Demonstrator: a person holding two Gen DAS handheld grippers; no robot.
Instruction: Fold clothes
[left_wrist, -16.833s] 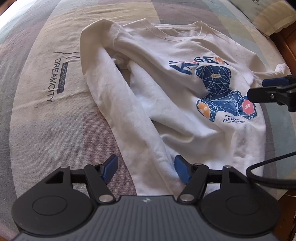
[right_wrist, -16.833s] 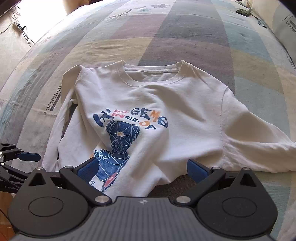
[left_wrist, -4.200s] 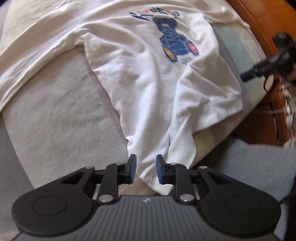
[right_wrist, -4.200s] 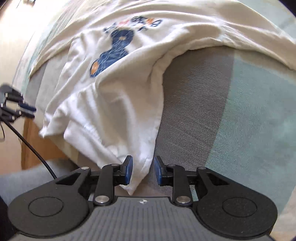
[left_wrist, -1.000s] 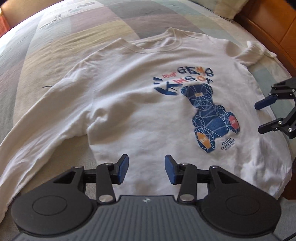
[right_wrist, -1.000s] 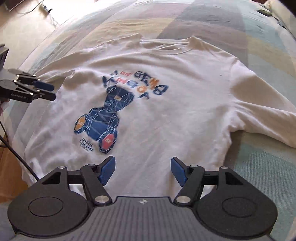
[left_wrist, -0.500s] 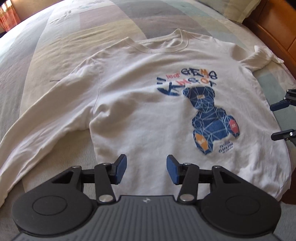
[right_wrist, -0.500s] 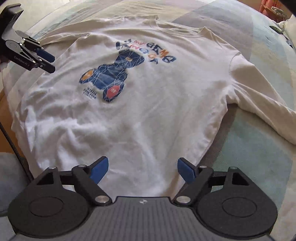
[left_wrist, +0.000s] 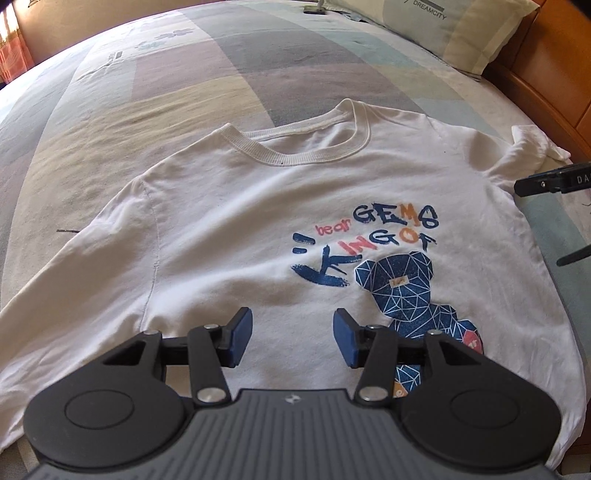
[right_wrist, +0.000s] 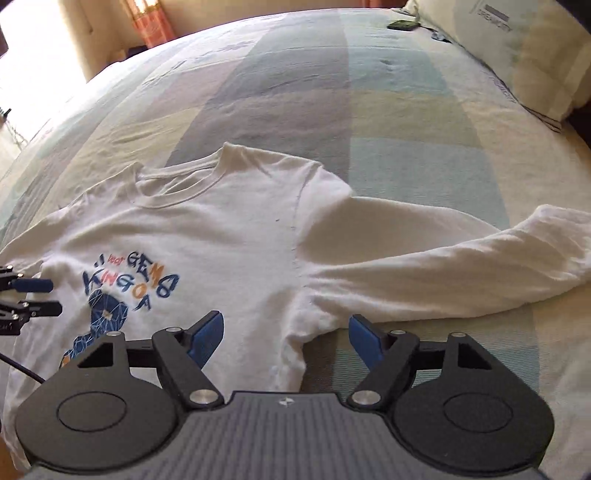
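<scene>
A white long-sleeved shirt (left_wrist: 258, 206) with a blue bear print (left_wrist: 399, 288) lies face up and spread flat on the bed, collar away from me. My left gripper (left_wrist: 291, 341) hovers open over the chest, just left of the print, with nothing between its pads. My right gripper (right_wrist: 286, 332) hangs over the armpit where the right sleeve (right_wrist: 443, 266) meets the body. Its jaws are closing, and the cloth lies below them unpinched. Each gripper shows at the edge of the other's view: the right gripper (left_wrist: 538, 224), and the left gripper (right_wrist: 55, 296). The left sleeve (left_wrist: 74, 295) stretches out to the left.
The striped pastel bedspread (left_wrist: 184, 92) stretches beyond the collar. A pillow (right_wrist: 517, 48) lies at the far right, with the wooden bed frame (left_wrist: 546, 74) beside it. A small dark object (right_wrist: 402, 25) rests near the pillow. A cable (right_wrist: 18, 365) trails from the left gripper.
Both grippers have moved up the shirt from the hem towards the collar. The right one has rolled and swung over to the right armpit, and its jaws stand wider than a second ago.
</scene>
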